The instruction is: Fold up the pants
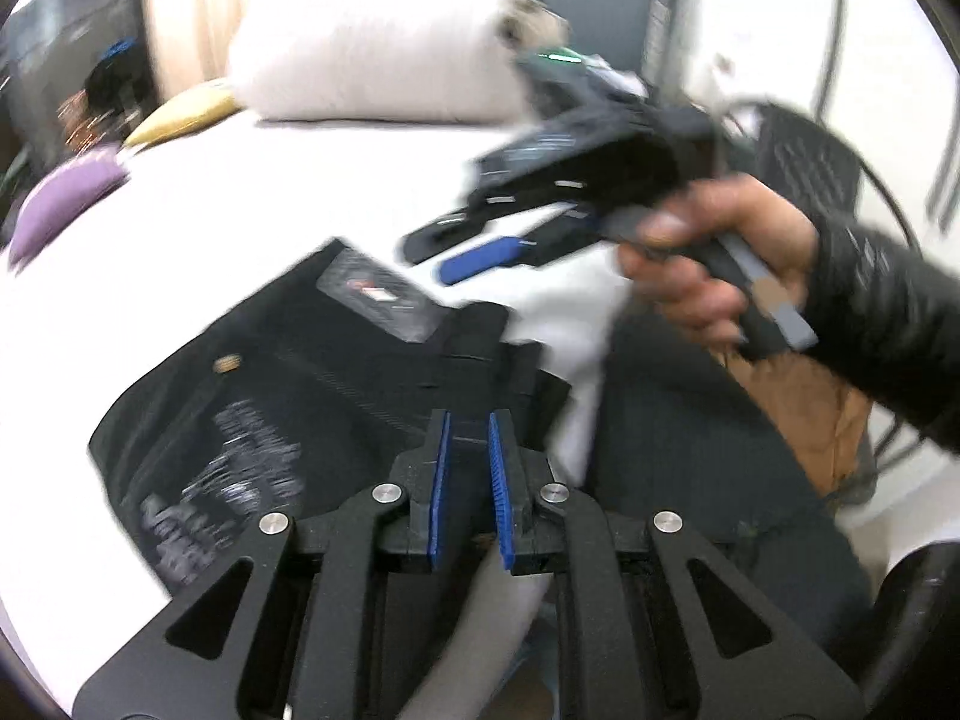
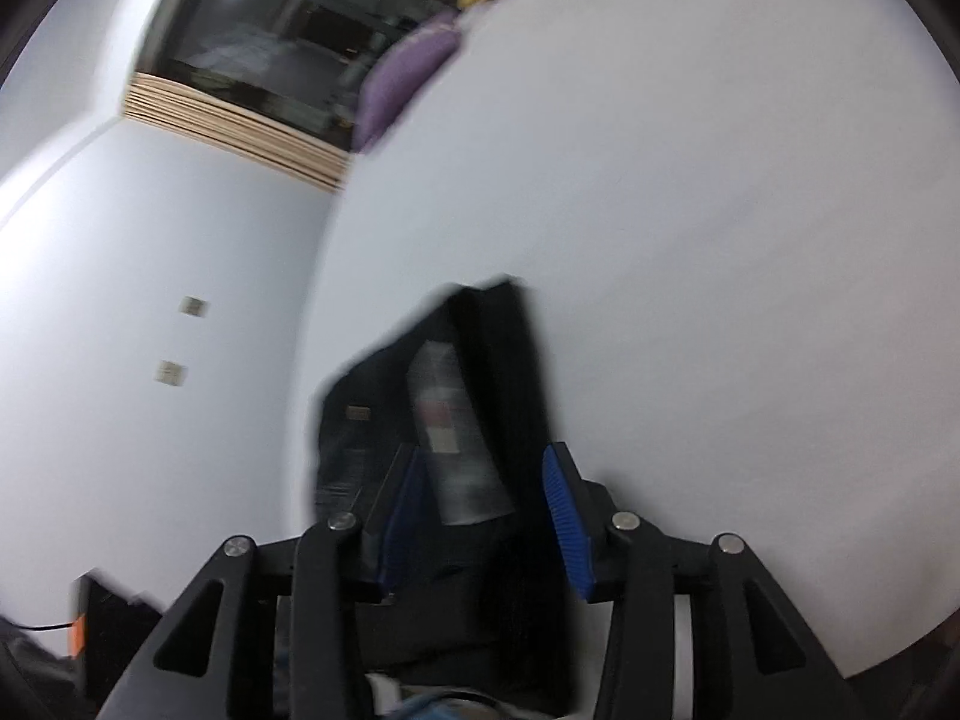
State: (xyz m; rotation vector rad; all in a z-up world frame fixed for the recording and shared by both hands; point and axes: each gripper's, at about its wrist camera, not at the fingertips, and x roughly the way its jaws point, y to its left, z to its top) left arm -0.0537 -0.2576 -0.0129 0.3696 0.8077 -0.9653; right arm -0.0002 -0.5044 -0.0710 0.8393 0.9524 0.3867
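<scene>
A plump white fabric pillow [image 1: 372, 54] lay at twelve o'clock on the white bed sheet [image 1: 198, 228]. A yellow cushion [image 1: 180, 114] and a purple cushion [image 1: 54, 204] sat at ten o'clock.

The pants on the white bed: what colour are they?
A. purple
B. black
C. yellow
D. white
B: the pants are black cloth with a label patch, lying on the white bed; the purple and yellow things are small cushions at the far edge.
</scene>
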